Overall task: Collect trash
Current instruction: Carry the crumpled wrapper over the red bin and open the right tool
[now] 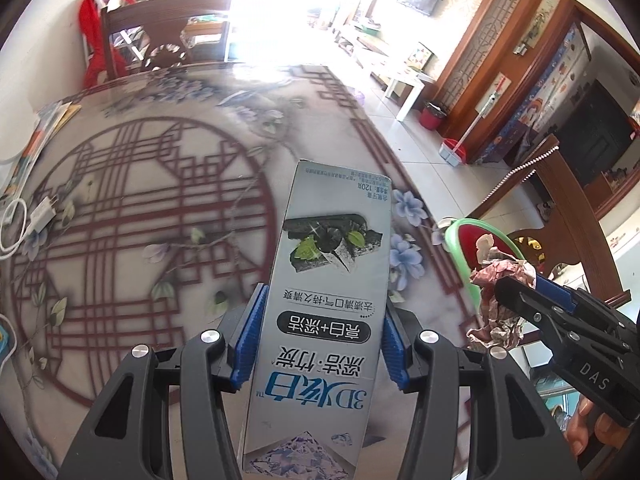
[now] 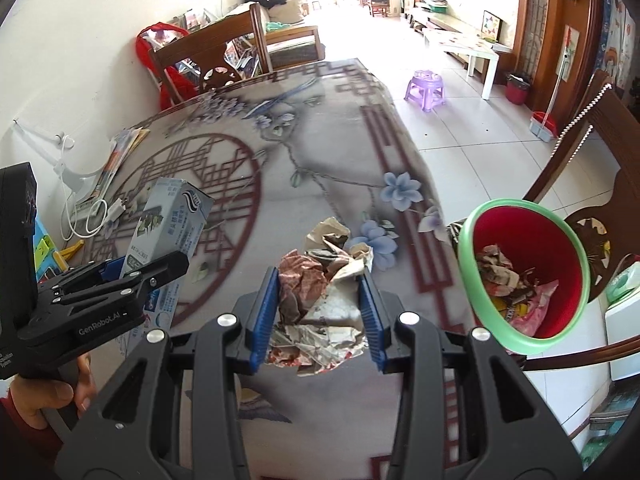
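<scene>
The left gripper (image 1: pixel 322 338) is clamped on a toothpaste box (image 1: pixel 332 300), its blue pads pressed against the two long sides, and the box is raised clear of the table (image 1: pixel 160 200). The right gripper (image 2: pixel 320 316) is clamped on a wad of crumpled paper (image 2: pixel 320 300), also lifted off the cloth. Beyond the table's right edge stands a red bin (image 2: pixel 524 272) with a green rim, already holding scraps, near the right gripper and further from the left.

Assessment: both items are picked up and the carry to the bin is in hand. The next move calls for bringing the paper over the bin mouth and releasing it, then the box, whose length may need tipping end-first.
</scene>
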A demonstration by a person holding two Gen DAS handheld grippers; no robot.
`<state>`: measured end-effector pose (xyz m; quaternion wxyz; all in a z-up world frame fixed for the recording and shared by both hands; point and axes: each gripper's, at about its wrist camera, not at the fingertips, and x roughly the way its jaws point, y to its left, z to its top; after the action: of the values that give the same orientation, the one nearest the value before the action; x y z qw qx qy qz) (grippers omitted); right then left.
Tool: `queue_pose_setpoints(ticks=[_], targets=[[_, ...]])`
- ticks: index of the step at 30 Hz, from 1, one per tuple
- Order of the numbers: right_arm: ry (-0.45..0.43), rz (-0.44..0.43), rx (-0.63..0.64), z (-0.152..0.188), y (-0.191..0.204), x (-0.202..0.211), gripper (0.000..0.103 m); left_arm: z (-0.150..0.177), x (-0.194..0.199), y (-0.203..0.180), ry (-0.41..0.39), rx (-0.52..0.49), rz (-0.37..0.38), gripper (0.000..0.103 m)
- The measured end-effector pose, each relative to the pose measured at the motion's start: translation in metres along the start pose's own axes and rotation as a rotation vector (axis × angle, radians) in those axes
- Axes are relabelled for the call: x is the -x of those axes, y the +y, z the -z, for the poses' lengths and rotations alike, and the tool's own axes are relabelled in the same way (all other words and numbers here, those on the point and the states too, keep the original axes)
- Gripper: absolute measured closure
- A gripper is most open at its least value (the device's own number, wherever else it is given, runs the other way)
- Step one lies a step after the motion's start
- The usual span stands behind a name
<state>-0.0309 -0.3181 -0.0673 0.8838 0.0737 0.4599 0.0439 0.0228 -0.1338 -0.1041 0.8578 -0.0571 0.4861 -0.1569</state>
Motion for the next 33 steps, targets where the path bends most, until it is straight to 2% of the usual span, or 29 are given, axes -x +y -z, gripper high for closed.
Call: queue_pose_setpoints(ticks=[10, 33], targets=[[-0.027, 0.026, -0.043, -0.004, -0.033, 0.010, 0.065, -0.016, -0.004, -0.042, -0.022, -0.081, 0.030, 0.054], [-0.044, 0.103, -0.160, -0.010, -0.127, 0.020, 0.065, -0.033, -0.045, -0.128, 0.029, -0.196, 0.083, 0.054]])
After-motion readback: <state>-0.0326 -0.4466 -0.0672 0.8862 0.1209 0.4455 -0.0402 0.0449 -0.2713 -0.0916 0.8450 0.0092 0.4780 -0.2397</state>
